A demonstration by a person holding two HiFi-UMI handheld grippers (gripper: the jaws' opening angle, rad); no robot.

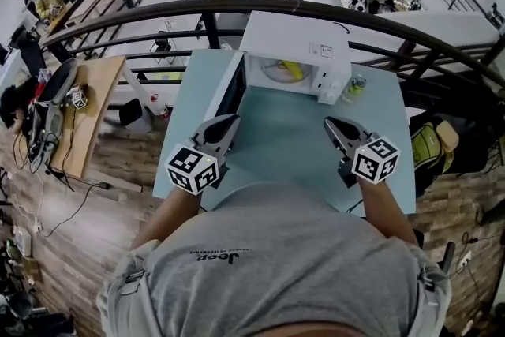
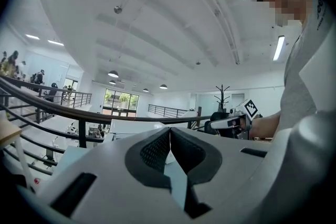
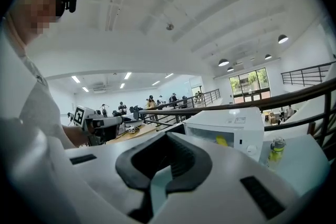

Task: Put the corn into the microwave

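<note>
The yellow corn (image 1: 292, 69) lies on the turntable inside the white microwave (image 1: 304, 39) at the far side of the pale blue table (image 1: 276, 138). The microwave's dark door (image 1: 231, 91) stands swung open to the left. My left gripper (image 1: 230, 121) and right gripper (image 1: 330, 122) hover over the near half of the table, well short of the microwave, both shut and empty. In the right gripper view the corn (image 3: 221, 140) shows in the microwave (image 3: 231, 126) beyond my shut jaws (image 3: 167, 162). The left gripper's pads (image 2: 157, 147) meet with nothing between them.
A small green-labelled bottle (image 1: 353, 87) stands just right of the microwave, and the bottle (image 3: 275, 150) also shows in the right gripper view. A dark curved railing (image 1: 379, 20) runs behind the table. A wooden desk (image 1: 87, 106) with equipment stands to the left.
</note>
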